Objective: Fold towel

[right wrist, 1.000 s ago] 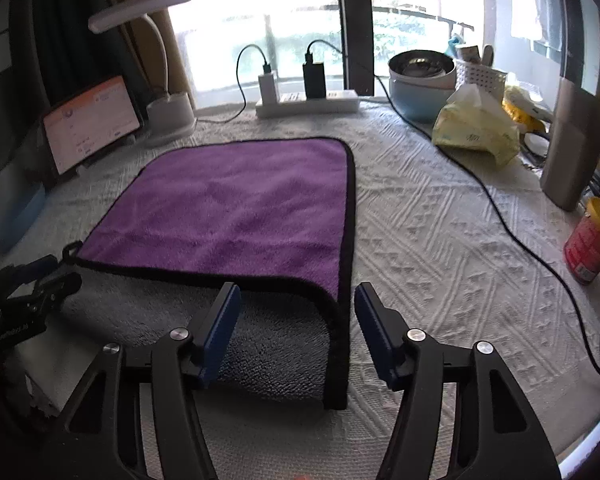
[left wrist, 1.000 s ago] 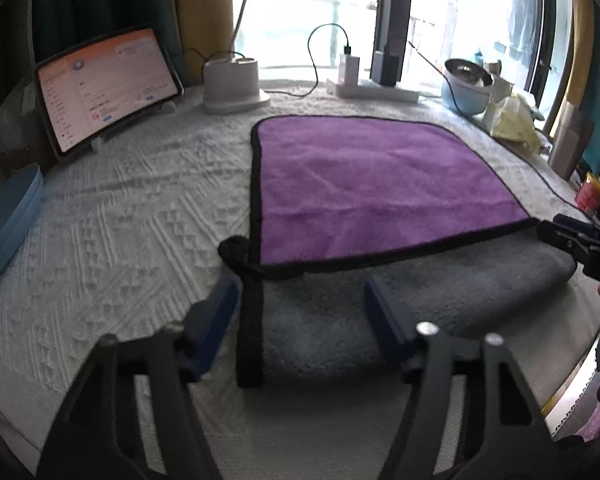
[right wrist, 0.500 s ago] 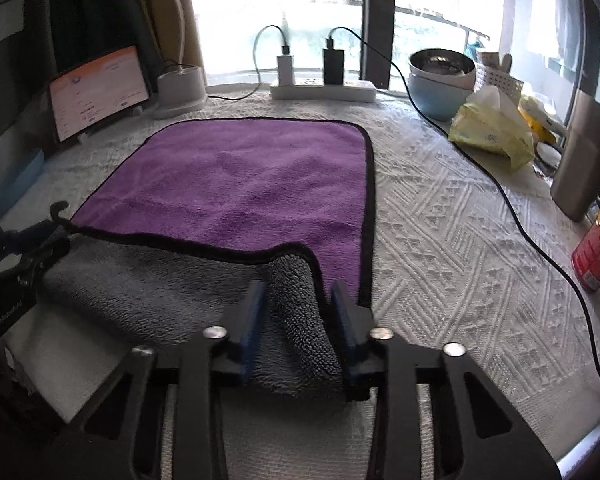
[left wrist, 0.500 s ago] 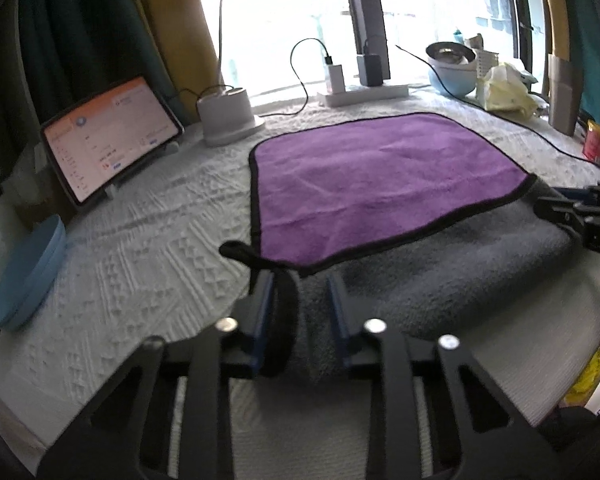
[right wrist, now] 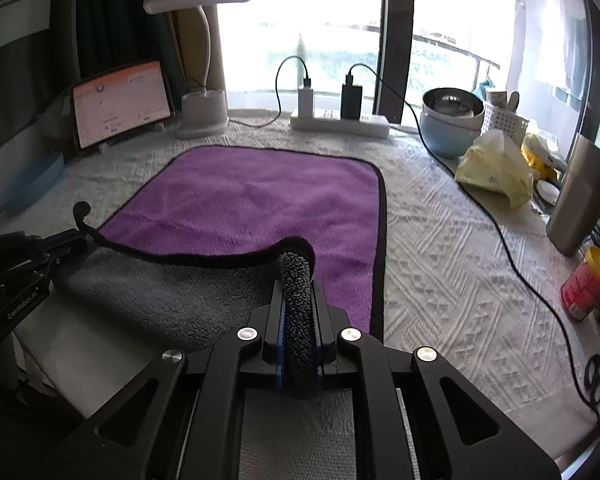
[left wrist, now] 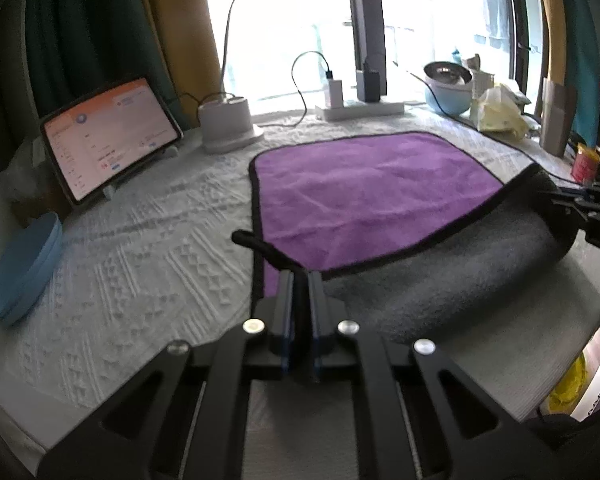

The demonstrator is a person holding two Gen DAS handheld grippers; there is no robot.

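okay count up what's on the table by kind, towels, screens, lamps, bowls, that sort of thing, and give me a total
Towel: 1, purple over grey, near edge pinched by left gripper and right gripper
Tablet: 1
Desk lamp: 1
Power strip: 1
Bowl: 1
Yellow tissue pack: 1
White basket: 1
Red can: 1
Total: 8
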